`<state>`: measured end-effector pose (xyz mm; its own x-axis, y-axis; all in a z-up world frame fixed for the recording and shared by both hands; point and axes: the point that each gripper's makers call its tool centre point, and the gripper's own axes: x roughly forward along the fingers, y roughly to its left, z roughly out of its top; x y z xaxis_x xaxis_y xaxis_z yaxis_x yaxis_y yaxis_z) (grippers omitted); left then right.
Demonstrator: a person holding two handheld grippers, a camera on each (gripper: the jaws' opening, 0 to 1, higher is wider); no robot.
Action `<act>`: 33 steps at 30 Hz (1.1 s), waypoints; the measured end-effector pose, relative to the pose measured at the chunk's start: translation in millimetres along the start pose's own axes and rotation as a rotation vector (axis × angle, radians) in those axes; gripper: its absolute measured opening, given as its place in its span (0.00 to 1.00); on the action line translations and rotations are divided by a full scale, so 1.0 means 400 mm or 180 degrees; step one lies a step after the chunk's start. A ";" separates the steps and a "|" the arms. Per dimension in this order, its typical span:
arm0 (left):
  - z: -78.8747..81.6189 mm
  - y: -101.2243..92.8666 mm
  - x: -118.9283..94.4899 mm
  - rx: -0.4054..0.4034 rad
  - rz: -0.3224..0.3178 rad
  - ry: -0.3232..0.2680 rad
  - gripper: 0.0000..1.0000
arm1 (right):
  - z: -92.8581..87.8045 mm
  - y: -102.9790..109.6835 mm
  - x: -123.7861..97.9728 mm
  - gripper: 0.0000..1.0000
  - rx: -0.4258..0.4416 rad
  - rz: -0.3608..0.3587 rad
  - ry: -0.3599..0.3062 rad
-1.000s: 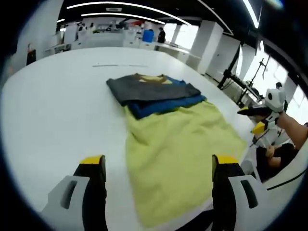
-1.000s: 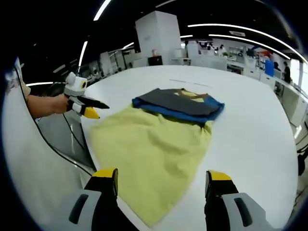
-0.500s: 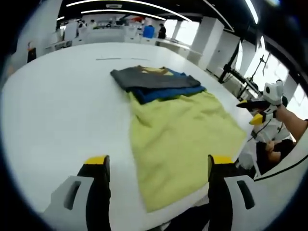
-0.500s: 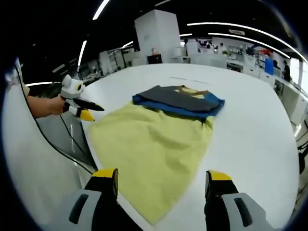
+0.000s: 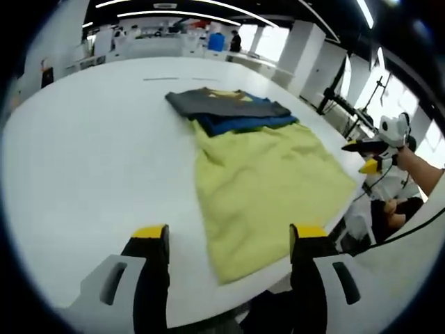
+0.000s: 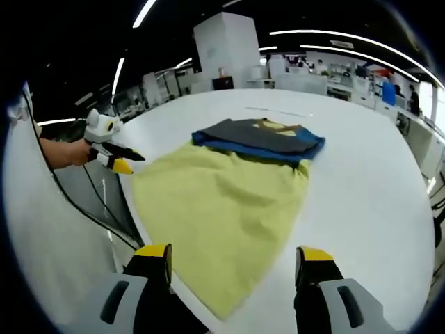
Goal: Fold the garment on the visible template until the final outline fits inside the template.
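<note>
Left gripper view: yellow garment spread flat on white surface, near hem reaching close to the surface's near edge, far end tucked under a folded stack of blue garment and dark grey garment lying toward the middle of the surface. No separate template outline distinguishable from here. Left gripper held above the near edge, jaws spread apart and holding nothing; right gripper off the right-hand edge of the surface, in a person's hand, jaw state not discernible at this size. Right gripper view: same yellow garment with its loose corner nearest the right gripper, jaws likewise parted and empty; left gripper beyond the left-hand edge, apart from the cloth. Judged as soft, light, limp fabric: likely to drape, sag and wrinkle when lifted, and to slide readily on the smooth surface. Best taken by pinching the two near hem corners, one per gripper, kept taut between them while carried over toward the stack.
</note>
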<state>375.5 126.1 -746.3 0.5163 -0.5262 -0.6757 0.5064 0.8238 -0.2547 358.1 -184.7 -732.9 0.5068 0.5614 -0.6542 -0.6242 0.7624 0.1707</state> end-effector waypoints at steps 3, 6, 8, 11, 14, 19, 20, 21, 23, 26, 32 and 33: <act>-0.007 0.003 -0.005 0.0014 0.0023 0.0000 0.65 | -0.002 0.003 0.000 0.68 -0.0006 0.0008 -0.0005; -0.019 0.004 -0.009 0.0034 0.0023 0.0039 0.62 | -0.008 0.007 0.000 0.66 -0.0008 0.0019 0.0005; -0.027 0.004 -0.011 0.0037 0.0015 0.0062 0.60 | -0.015 0.009 0.000 0.65 -0.0001 0.0030 0.0023; -0.035 0.001 -0.015 0.0040 -0.0004 0.0085 0.54 | -0.025 0.012 0.001 0.63 0.0005 0.0045 0.0051; -0.044 0.000 -0.019 0.0079 -0.0004 0.0126 0.48 | -0.030 0.013 0.000 0.59 -0.0005 0.0044 0.0051; -0.056 -0.001 -0.023 0.0084 -0.0017 0.0173 0.41 | -0.027 0.013 -0.002 0.53 -0.0006 0.0040 0.0021; -0.057 0.000 -0.023 0.0079 -0.0019 0.0177 0.40 | -0.027 0.012 -0.002 0.52 -0.0012 0.0037 0.0019; -0.058 0.000 -0.023 0.0084 -0.0016 0.0183 0.39 | -0.027 0.012 -0.003 0.51 -0.0019 0.0037 0.0021; -0.060 0.002 -0.025 0.0090 -0.0007 0.0189 0.37 | -0.032 0.012 -0.005 0.47 -0.0029 0.0040 0.0036; -0.068 0.000 -0.027 0.0077 -0.0018 0.0215 0.33 | -0.046 0.009 -0.006 0.42 -0.0028 0.0040 0.0076; -0.081 0.000 -0.032 0.0058 -0.0022 0.0244 0.25 | -0.073 0.016 -0.010 0.30 -0.0063 0.0061 0.0098; -0.081 0.002 -0.033 0.0057 -0.0015 0.0241 0.24 | -0.077 0.016 -0.010 0.28 -0.0068 0.0059 0.0109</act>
<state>346.8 140.5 -760.1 0.4604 -0.5121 -0.7251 0.5214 0.8171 -0.2460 333.7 -192.3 -751.8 0.4744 0.5638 -0.6760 -0.6462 0.7446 0.1675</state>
